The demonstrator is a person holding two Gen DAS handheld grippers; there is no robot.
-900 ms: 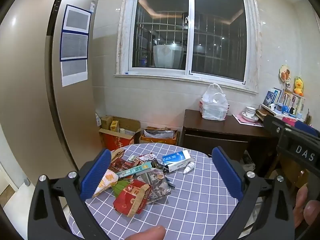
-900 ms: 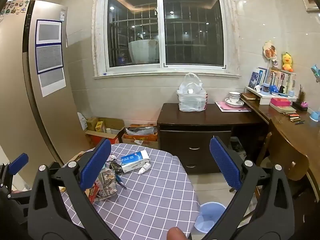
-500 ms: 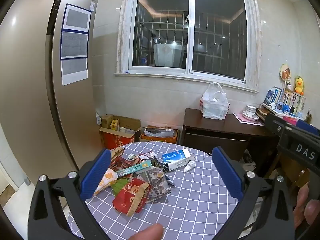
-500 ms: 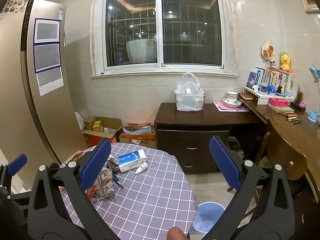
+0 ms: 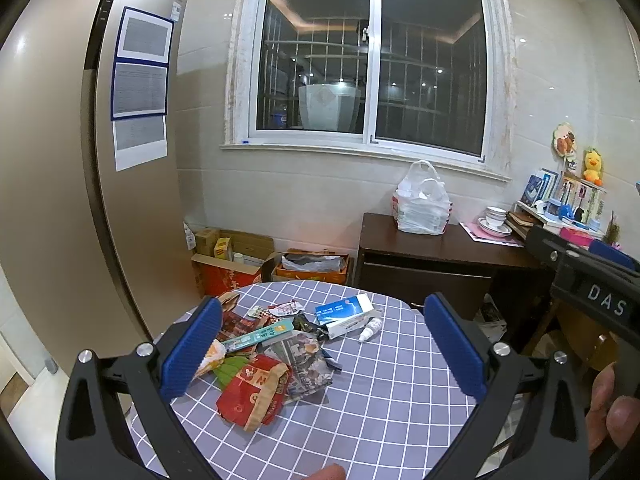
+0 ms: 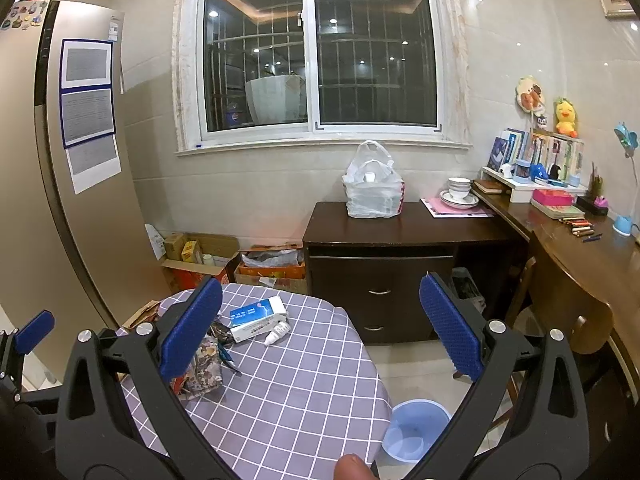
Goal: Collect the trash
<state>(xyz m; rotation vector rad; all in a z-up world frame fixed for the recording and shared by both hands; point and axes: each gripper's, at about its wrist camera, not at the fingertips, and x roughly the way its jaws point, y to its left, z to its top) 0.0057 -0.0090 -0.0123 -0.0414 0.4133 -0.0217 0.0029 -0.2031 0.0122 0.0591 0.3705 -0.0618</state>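
Little has shifted over the last second; both views have only drifted slightly, so no pickup has begun; the left claw (image 5: pixel 322 342) and right claw (image 6: pixel 320 324) hang released above the worktop (image 5: pixel 384 396); wrappers (image 5: pixel 260 376) lie heaped there, the blue bin (image 6: pixel 414 428) on the floor beside.

The table (image 5: pixel 380 400) is covered in a lavender cloth checked with white lines. A red and tan wrapper (image 5: pixel 252 396), a blue and white box (image 5: pixel 346 314) and a teal strip (image 5: pixel 260 334) are seen. The bin (image 6: pixel 414 430) is pale blue. The pads (image 5: pixel 192 352) are coloured blue on black frames.
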